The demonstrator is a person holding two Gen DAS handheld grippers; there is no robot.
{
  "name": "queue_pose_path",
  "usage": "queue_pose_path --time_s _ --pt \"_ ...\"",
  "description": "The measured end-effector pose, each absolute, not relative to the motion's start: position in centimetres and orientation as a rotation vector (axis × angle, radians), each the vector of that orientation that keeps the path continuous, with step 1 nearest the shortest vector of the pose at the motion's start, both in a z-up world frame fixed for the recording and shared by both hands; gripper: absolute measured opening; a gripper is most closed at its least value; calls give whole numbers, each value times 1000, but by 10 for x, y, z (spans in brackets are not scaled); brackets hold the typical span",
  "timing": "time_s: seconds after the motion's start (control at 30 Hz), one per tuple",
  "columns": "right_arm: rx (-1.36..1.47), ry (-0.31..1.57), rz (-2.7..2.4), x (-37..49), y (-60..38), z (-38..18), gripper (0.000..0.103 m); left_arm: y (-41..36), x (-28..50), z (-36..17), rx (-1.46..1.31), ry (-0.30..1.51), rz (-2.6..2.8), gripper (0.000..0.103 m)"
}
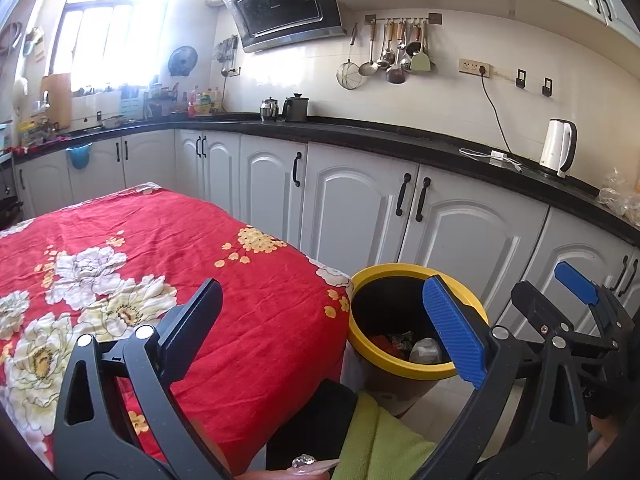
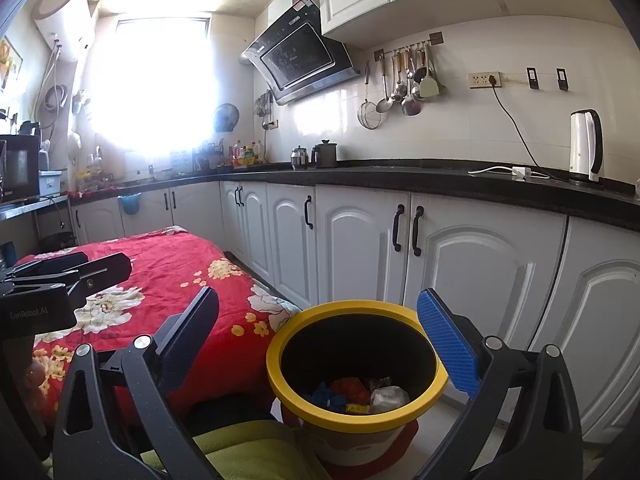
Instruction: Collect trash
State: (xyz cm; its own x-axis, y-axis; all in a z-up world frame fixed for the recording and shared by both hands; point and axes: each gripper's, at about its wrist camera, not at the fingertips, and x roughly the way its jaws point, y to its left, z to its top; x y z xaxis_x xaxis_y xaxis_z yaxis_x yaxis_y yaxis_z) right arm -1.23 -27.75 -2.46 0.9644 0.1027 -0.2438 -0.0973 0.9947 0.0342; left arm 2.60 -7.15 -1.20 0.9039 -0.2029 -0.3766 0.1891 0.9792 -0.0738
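Left tongs (image 1: pixel 340 328) spread wide, gripping nothing, held over the corner of the desk (image 1: pixel 248 300) with its red flowered cloth. Right tongs (image 2: pixel 324 344) likewise wide apart and bare, poised just above the bin (image 2: pixel 356 416). Trash (image 2: pixel 356 396) already down in the bin: red, blue and grey scraps heaped on the bottom. Bin standing on the floor, hard against the desk's corner, yellow rim uppermost. White cabinets (image 2: pixel 360 248) just behind, under a black counter carrying a kettle (image 2: pixel 586 148), a charger and two pots. Ladles hung on a wall rail, hood (image 2: pixel 300 52) to their left. Green sleeve (image 2: pixel 248 448) low in front.

From the left wrist, bin half hidden behind the blue pad (image 1: pixel 454 330), only part of the trash seen; right tongs visible at the far right edge. From the right wrist, whole bin mouth seen, plus a water heater (image 2: pixel 64 16) and microwave at left.
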Motion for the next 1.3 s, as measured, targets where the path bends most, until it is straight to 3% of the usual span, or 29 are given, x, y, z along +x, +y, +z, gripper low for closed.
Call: queue_pose_path --time_s 1.3 --pt "27 259 94 -12 -279 -27 97 -73 26 -12 -36 394 -200 92"
